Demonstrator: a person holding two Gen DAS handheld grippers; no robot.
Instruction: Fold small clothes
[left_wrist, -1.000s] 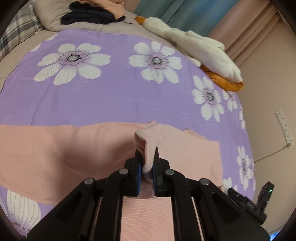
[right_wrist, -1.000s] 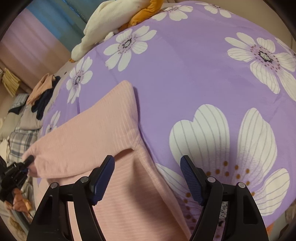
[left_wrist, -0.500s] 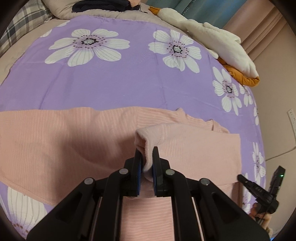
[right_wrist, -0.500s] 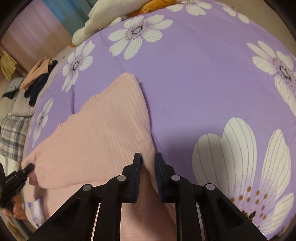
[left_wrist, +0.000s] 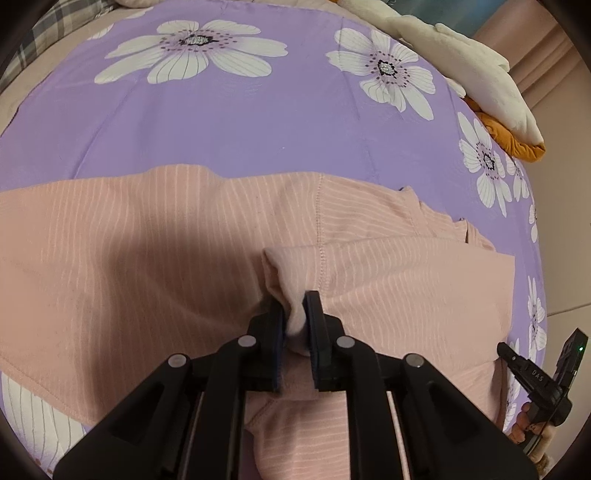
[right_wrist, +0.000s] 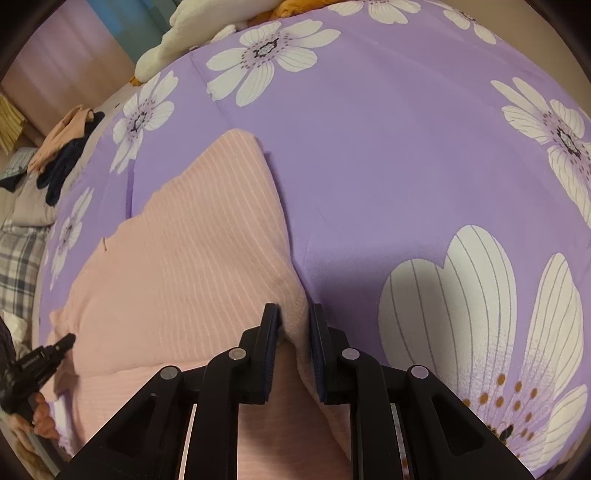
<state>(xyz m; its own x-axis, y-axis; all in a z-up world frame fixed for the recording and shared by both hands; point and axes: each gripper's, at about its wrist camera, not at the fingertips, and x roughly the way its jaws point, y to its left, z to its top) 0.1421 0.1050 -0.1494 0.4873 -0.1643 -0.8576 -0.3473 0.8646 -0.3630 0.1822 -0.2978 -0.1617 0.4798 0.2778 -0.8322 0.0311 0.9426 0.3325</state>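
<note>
Pink garment pinched in left gripper, right gripper

A: What type of location is this?
B: A home bedroom. A bed carries a purple flowered sheet; a plaid pillow, loose clothes, a curtain and a wall socket strip surround it.

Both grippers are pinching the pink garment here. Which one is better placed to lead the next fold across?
Probably the left. The left gripper holds a raised fold of the pink garment over its spread body; the right gripper pinches the outer edge beside bare purple sheet.
</note>
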